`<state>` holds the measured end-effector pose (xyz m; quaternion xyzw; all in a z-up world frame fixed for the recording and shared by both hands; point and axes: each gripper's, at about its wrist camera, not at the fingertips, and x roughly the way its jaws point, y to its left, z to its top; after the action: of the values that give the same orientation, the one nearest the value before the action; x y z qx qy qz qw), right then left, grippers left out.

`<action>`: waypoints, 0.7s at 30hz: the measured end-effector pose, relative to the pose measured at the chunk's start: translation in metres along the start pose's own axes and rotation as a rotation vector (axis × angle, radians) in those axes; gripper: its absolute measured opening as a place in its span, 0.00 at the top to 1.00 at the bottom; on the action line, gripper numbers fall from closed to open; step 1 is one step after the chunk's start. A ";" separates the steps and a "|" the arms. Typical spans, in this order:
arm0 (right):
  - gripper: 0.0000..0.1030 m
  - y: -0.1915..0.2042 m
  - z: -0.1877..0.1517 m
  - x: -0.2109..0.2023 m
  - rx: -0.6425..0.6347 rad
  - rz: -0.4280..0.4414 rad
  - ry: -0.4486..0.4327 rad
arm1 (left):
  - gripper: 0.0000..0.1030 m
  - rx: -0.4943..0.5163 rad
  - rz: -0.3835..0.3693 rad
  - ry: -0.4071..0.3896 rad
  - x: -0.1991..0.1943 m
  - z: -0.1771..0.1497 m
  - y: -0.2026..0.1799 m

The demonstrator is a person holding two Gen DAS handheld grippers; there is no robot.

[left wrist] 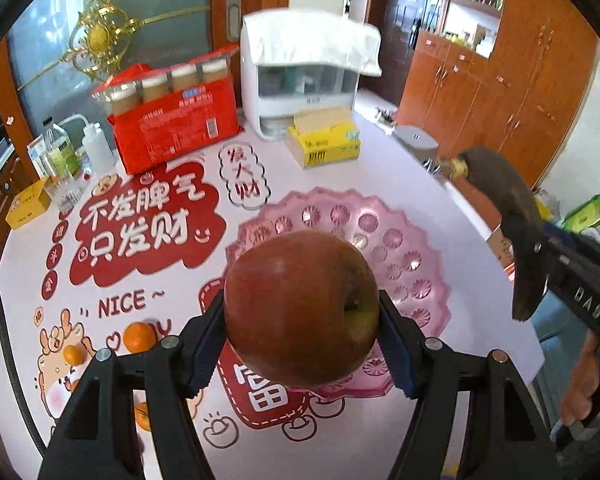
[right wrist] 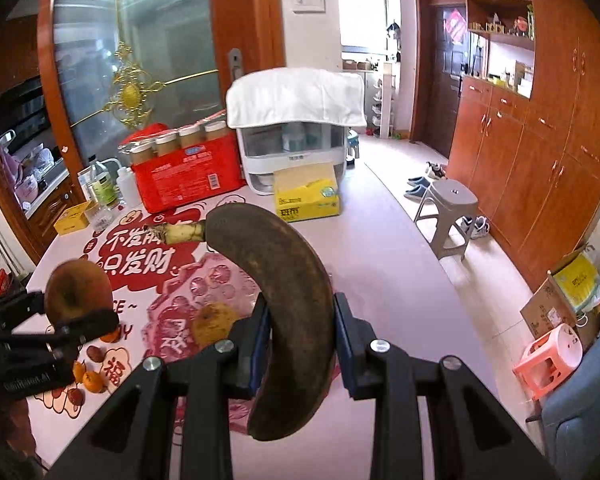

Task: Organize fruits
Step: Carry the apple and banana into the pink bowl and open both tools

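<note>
My left gripper (left wrist: 302, 336) is shut on a red apple (left wrist: 300, 306) and holds it above the near edge of the pink plastic plate (left wrist: 416, 240). My right gripper (right wrist: 300, 340) is shut on a dark brown banana (right wrist: 284, 296) and holds it above the plate's right side (right wrist: 220, 280). A yellowish fruit (right wrist: 212, 322) lies on the plate. In the left wrist view the banana (left wrist: 508, 208) and right gripper (left wrist: 556, 264) hang at the right. In the right wrist view the apple (right wrist: 78, 290) and left gripper (right wrist: 56, 320) show at the left.
Small oranges (left wrist: 140, 336) and red fruits (right wrist: 96, 354) lie on the printed tablecloth at the near left. A red box with jars (left wrist: 176, 120), a white appliance (left wrist: 300, 76), a yellow tissue box (left wrist: 324, 144) and bottles (left wrist: 60, 152) stand at the back. A grey stool (right wrist: 448, 208) stands on the floor at the right.
</note>
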<state>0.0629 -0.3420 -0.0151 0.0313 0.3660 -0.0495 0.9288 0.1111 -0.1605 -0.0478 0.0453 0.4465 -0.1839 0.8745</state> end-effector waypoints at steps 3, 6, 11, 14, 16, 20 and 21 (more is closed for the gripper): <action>0.71 -0.007 0.000 0.024 -0.004 0.012 0.036 | 0.34 -0.006 0.012 0.048 0.025 -0.004 -0.006; 0.71 -0.011 -0.003 0.049 0.001 0.025 0.092 | 0.34 -0.005 0.028 0.098 0.051 -0.009 -0.010; 0.71 -0.011 -0.013 0.092 -0.021 0.044 0.178 | 0.34 -0.014 0.044 0.178 0.090 -0.015 -0.013; 0.71 -0.006 -0.016 0.115 -0.038 0.056 0.221 | 0.34 -0.006 0.054 0.203 0.105 -0.017 -0.015; 0.71 -0.001 -0.017 0.128 -0.052 0.064 0.241 | 0.34 -0.007 0.058 0.218 0.113 -0.017 -0.015; 0.70 0.009 -0.020 0.149 -0.083 0.070 0.270 | 0.34 -0.010 0.070 0.250 0.127 -0.020 -0.015; 0.70 0.011 -0.021 0.155 -0.092 0.068 0.280 | 0.34 -0.009 0.075 0.263 0.131 -0.021 -0.014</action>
<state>0.1627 -0.3393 -0.1355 0.0080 0.4926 0.0038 0.8702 0.1594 -0.2054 -0.1634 0.0818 0.5559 -0.1415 0.8150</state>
